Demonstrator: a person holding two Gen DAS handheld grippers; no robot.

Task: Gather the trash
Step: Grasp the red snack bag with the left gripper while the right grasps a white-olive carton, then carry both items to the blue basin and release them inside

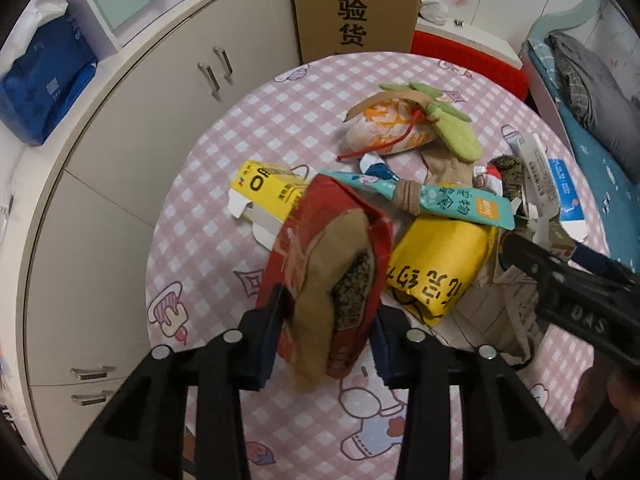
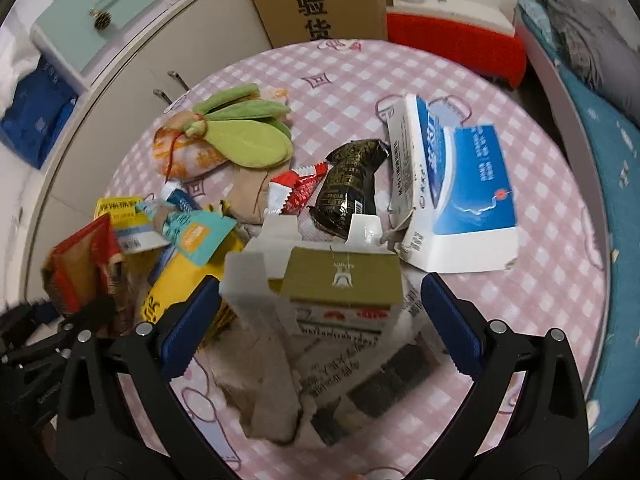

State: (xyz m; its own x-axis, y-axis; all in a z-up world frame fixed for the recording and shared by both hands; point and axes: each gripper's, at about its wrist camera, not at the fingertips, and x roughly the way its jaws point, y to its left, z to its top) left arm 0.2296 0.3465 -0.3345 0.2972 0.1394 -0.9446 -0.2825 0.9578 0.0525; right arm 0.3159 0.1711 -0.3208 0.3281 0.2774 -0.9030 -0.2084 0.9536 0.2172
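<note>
My left gripper is shut on a red snack bag with a brown inner flap, held above the pink checked table. It also shows in the right wrist view. My right gripper is open, its jaws either side of an olive-and-white carton that lies on crumpled paper. Other trash lies in a pile: a yellow bag, a teal wrapper, a yellow box, a black pouch, a red-white wrapper.
A blue-and-white box lies at the right. An orange pouch with green felt leaves sits at the back. A cardboard box, white cabinets, a red stool and a bed surround the table.
</note>
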